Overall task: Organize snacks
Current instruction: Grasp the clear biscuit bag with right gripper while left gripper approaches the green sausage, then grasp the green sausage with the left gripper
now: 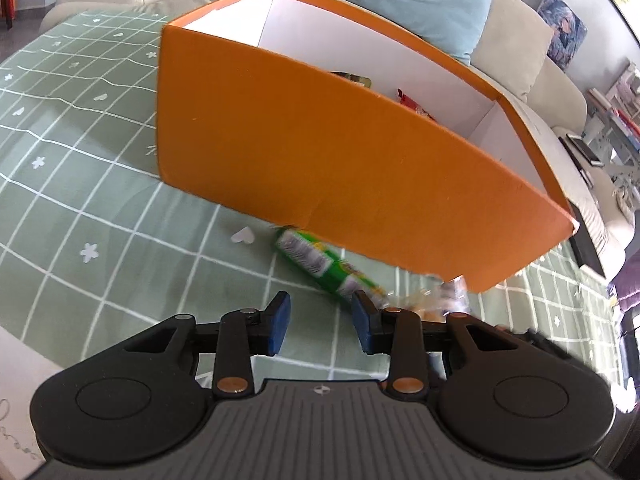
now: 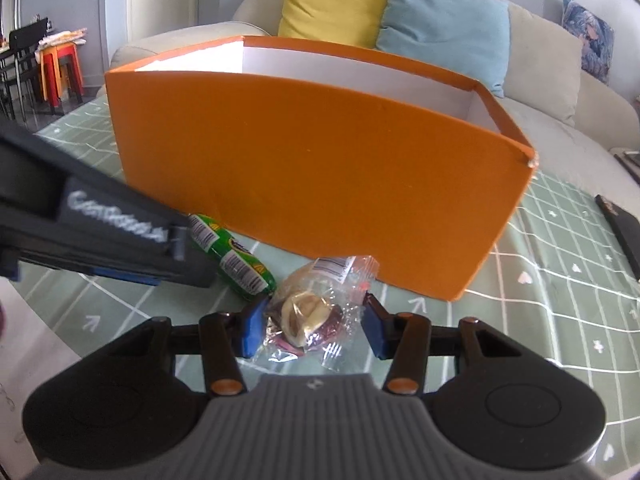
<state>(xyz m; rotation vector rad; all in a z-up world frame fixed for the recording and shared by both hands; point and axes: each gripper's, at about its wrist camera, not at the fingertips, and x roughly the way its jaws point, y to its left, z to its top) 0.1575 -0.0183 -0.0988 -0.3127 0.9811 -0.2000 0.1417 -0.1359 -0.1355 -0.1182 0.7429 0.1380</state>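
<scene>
An orange box [image 1: 320, 152] with a white inside stands on the green checked tablecloth; it also shows in the right wrist view [image 2: 312, 160]. Some snack packets [image 1: 416, 110] lie inside it. A green snack packet [image 1: 316, 260] lies in front of the box, also seen in the right wrist view [image 2: 236, 264]. A clear-wrapped pastry [image 2: 316, 312] lies beside it. My left gripper [image 1: 322, 322] is open and empty, just short of the green packet. My right gripper [image 2: 314, 328] is open with its jaws either side of the pastry, not closed on it.
A beige sofa [image 2: 560, 92] with yellow [image 2: 332, 0] and blue [image 2: 444, 20] cushions stands behind the table. A dark flat object [image 2: 624, 232] lies at the table's right edge. My left gripper's body [image 2: 92, 240] crosses the left of the right wrist view.
</scene>
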